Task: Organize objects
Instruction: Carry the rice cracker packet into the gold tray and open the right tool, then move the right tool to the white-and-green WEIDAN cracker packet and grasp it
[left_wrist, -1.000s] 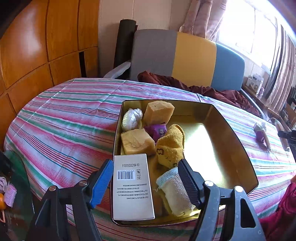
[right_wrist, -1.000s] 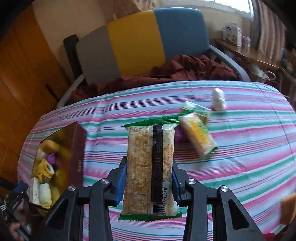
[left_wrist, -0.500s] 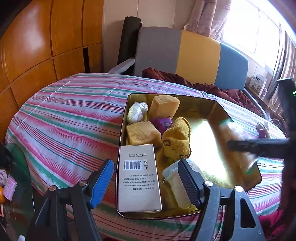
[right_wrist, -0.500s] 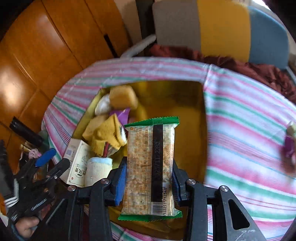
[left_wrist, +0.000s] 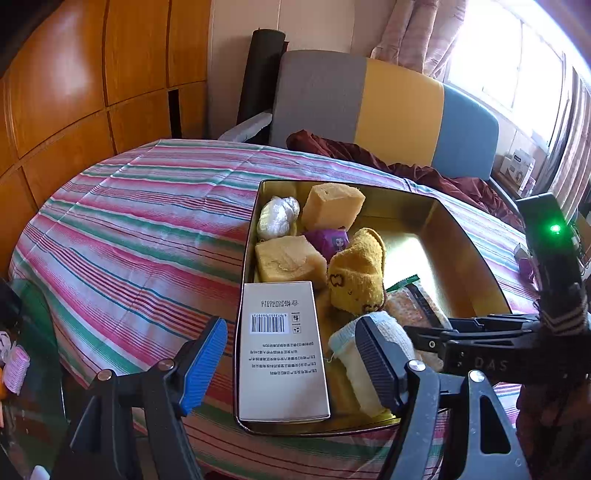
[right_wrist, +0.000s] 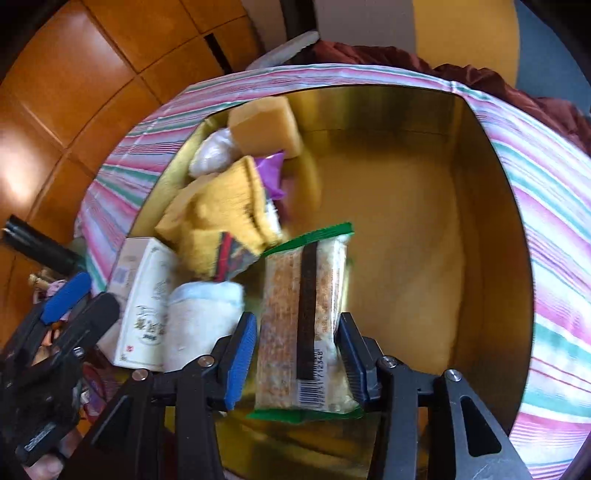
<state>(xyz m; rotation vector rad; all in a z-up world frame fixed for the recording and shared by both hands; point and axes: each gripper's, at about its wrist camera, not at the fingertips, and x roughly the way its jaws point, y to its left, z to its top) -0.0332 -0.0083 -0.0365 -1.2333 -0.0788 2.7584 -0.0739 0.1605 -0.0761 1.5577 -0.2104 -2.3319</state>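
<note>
The right gripper sits low inside the gold metal tin, its fingers around a green-edged clear cracker packet; the blurred view leaves firm contact uncertain. The left gripper hovers wide open and empty at the tin's near edge, over a white barcoded carton and a rolled pale sock.

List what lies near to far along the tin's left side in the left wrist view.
White box → near yellow sponge block → white wrapped bundle → far yellow sponge block, all inside the gold tin.
</note>
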